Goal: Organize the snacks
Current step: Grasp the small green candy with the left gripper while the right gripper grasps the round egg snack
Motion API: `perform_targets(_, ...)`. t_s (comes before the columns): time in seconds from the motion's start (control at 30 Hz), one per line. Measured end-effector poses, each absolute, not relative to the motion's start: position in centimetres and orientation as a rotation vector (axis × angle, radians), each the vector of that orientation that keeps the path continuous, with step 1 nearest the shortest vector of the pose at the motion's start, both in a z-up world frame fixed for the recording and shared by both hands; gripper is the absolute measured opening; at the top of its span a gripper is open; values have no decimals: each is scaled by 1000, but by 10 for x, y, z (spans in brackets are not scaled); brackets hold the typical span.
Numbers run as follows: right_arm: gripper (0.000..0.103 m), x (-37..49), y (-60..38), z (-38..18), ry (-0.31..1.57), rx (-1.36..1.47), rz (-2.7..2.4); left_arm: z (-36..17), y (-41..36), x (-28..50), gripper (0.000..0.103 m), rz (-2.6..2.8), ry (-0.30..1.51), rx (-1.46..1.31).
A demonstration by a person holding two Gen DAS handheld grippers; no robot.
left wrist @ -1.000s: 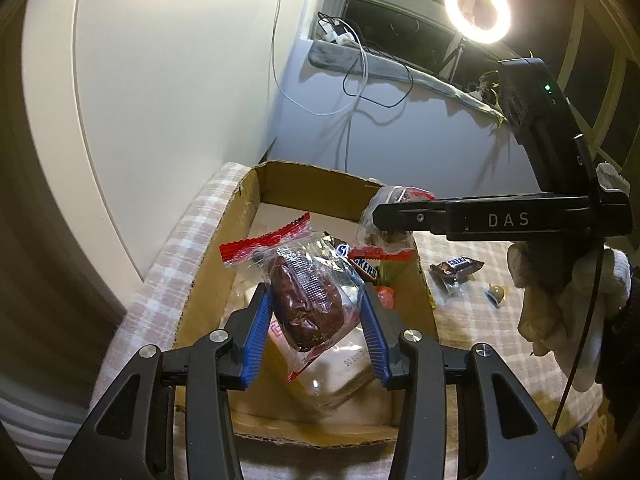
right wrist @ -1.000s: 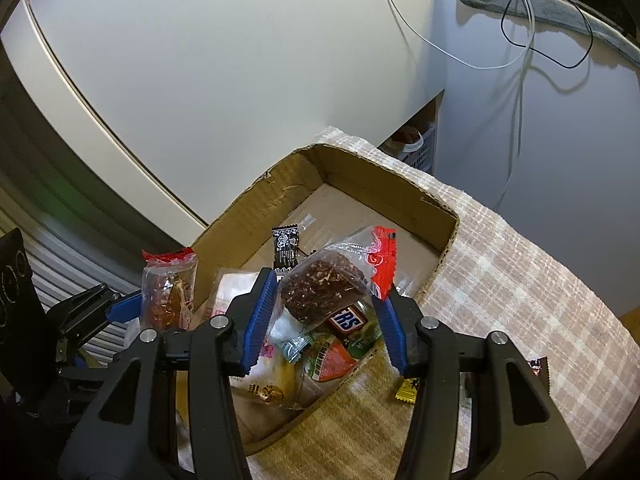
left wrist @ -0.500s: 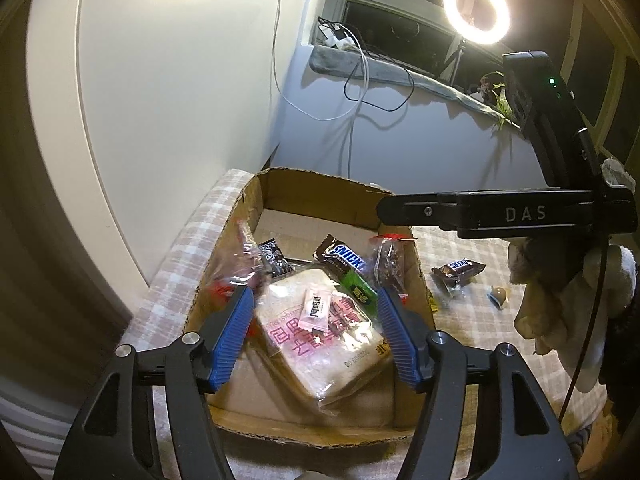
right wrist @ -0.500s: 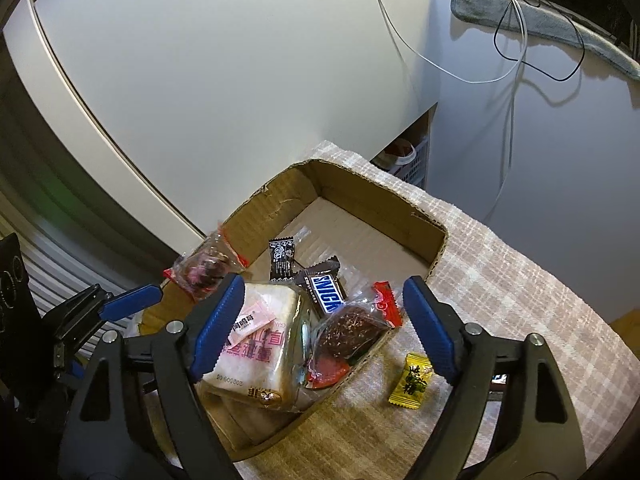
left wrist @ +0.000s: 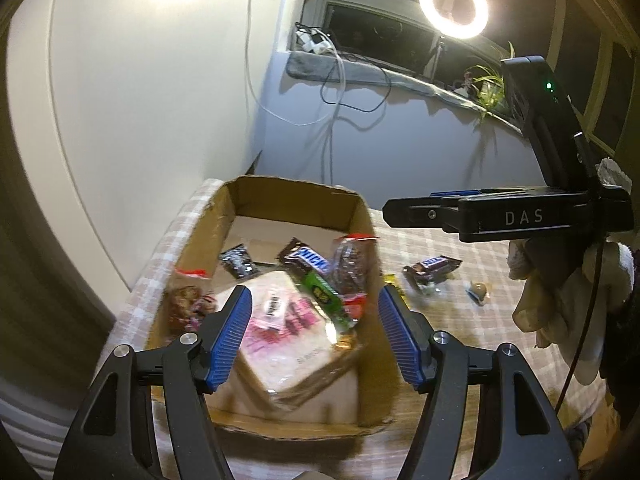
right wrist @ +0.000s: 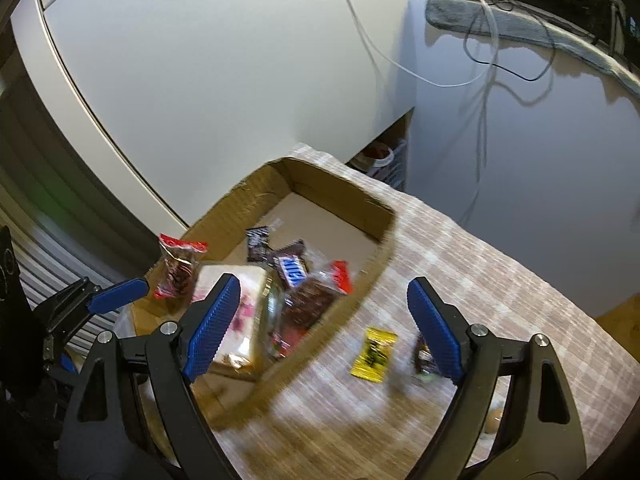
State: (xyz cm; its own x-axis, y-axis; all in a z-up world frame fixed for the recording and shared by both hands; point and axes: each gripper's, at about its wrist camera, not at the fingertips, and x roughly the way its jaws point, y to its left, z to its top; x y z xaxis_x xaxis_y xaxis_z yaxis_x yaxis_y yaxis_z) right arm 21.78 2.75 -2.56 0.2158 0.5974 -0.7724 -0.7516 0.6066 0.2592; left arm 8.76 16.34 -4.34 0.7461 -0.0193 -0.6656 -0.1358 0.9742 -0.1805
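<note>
While both sets of jaws stand wide apart with nothing between the pads, the snacks sit down in the cardboard box on the checked tablecloth. The left gripper hangs over the near end of the box, its blue pads either side of the big pink-printed bread packet but clear above it, jaws having just sprung open. By the left wall leans a clear bag with a red top, dark pieces inside. A Snickers bar lies across the middle, a green wrapper just beside it, a small black sachet further back, and another red-sealed clear bag up against the right wall. Over to the right gripper: it too has just been opening and now straddles the box's right wall, left pad over the box, right pad over the cloth. Out on the cloth, a yellow candy lies just beside the box; a second chocolate bar and a small round sweet sit further off. A gloved hand carries the right tool, and a ring light glows above the window ledge.
</note>
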Motion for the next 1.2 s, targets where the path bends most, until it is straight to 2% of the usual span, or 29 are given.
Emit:
perform_targets(0.43, 88, 243, -63, -46, 1007, -138, 827, -45, 102, 105, 66, -56, 737, -199)
perform_targets(0.8, 88, 254, -108, -74, 1019, -165, 801, -68, 49, 129, 65, -152, 797, -197)
perform_targets(0.9, 87, 250, -119, -83, 1006, -189, 797, -76, 37, 137, 61, -160, 810, -204)
perform_targets(1.03, 65, 244, -133, -99, 1022, -184, 818, -89, 25, 151, 49, -159, 835, -201)
perform_targets(1.07, 64, 243, -135, -103, 1025, -191, 824, -92, 23, 155, 48, -150, 840, -200)
perform_targets(1.13, 56, 239, -136, -110, 1022, -209, 828, -99, 22, 163, 40, -136, 855, -204)
perform_targets(1.2, 50, 236, -136, -114, 1019, -222, 835, -106, 22, 170, 39, -115, 864, -216)
